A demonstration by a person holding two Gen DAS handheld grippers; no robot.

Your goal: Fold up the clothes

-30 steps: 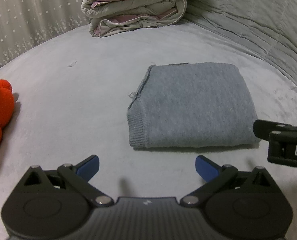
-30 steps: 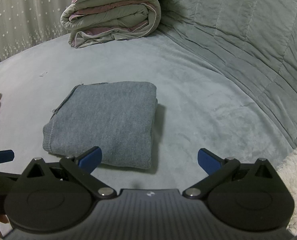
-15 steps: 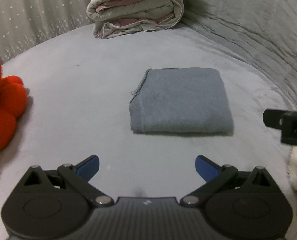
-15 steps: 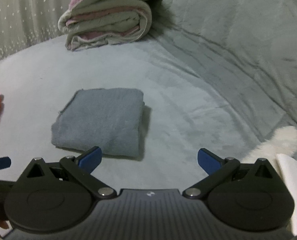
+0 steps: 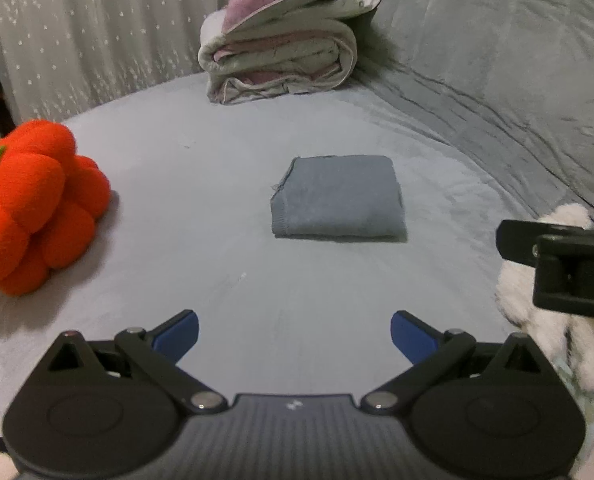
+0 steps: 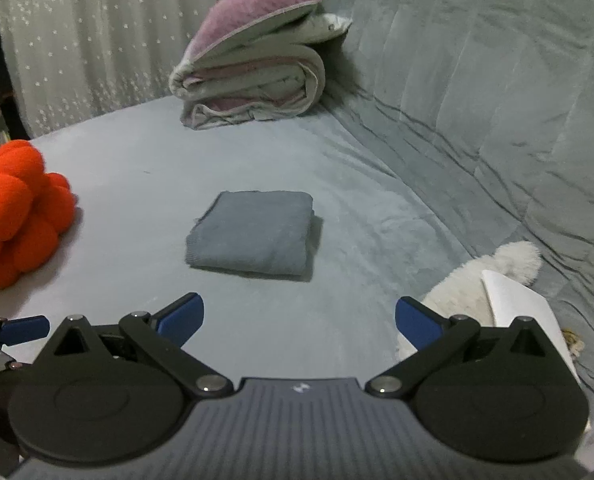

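A folded grey sweater (image 5: 338, 197) lies flat on the grey bedspread (image 5: 201, 168), well apart from both grippers at their 12 o'clock. The left gripper (image 5: 295, 336) and right gripper (image 6: 300, 322) hang above the bed, jaws spread wide — each empty. An orange plush pumpkin (image 5: 33, 204) sits at 9 o'clock, a rolled duvet (image 5: 281, 64) beyond the sweater, a white fluffy item (image 6: 481, 280) at 3 o'clock.

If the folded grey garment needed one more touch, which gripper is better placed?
Marginally the left gripper: the grey garment lies nearly straight ahead of it, left of centre for the right gripper. Both are open, clear of it.
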